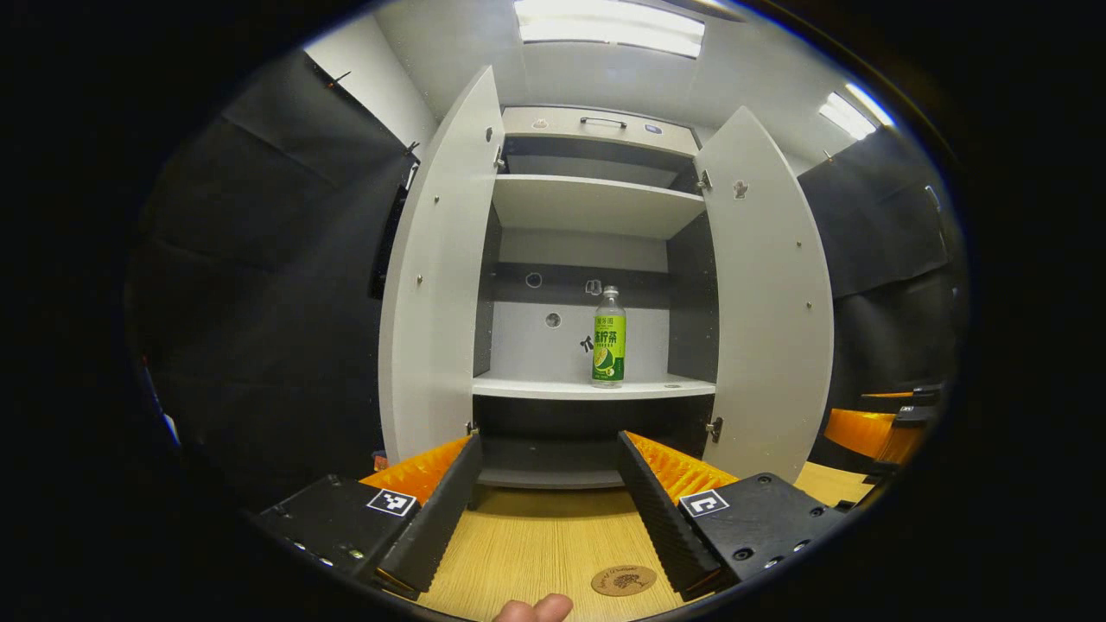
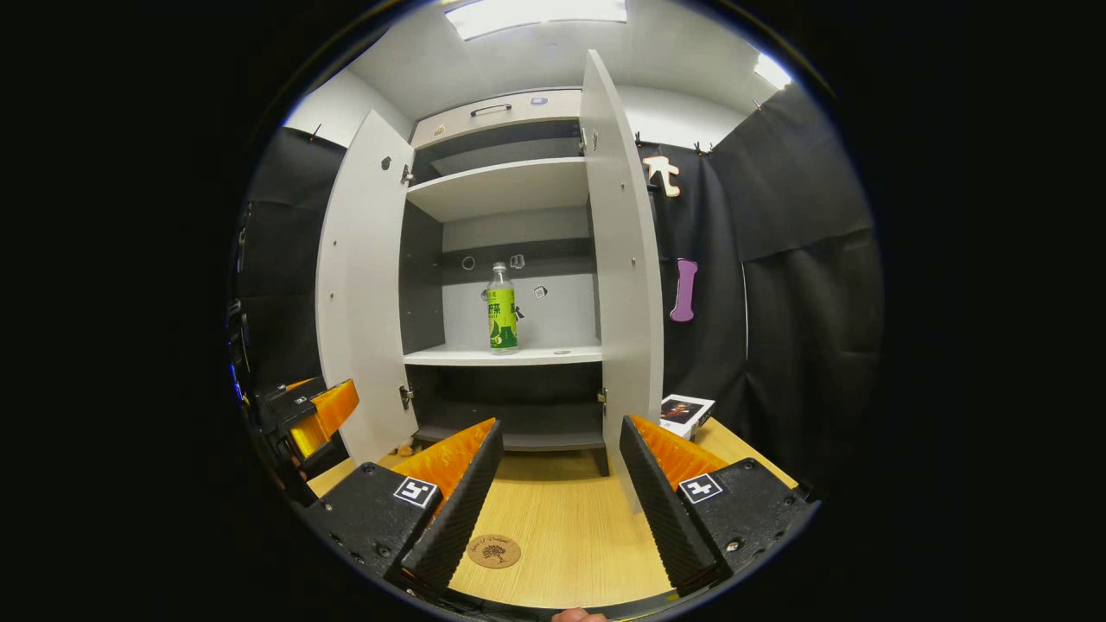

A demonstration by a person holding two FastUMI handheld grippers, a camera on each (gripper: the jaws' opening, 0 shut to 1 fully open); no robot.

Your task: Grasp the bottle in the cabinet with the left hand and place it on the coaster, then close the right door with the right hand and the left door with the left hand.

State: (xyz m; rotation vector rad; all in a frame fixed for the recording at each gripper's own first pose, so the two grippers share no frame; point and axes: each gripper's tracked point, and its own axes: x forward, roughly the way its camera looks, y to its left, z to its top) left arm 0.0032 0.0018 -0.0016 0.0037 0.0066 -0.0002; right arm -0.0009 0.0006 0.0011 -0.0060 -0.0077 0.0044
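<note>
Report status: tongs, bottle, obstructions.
Both tongs open, left, right. Bottle upright on cabinet shelf, untouched. Coaster bare. Both doors open, path clear.

We see a clear bottle (image 1: 608,337) with a lime-green label and white cap. The cabinet (image 1: 596,203) has pale grey doors and shelves, with dark grey side walls. The table (image 1: 544,540) is light wood grain; the coaster (image 1: 623,580) is brown. Our gripper (image 1: 549,497) fingers are ribbed black backed with orange, carrying black-and-white square markers.
</note>
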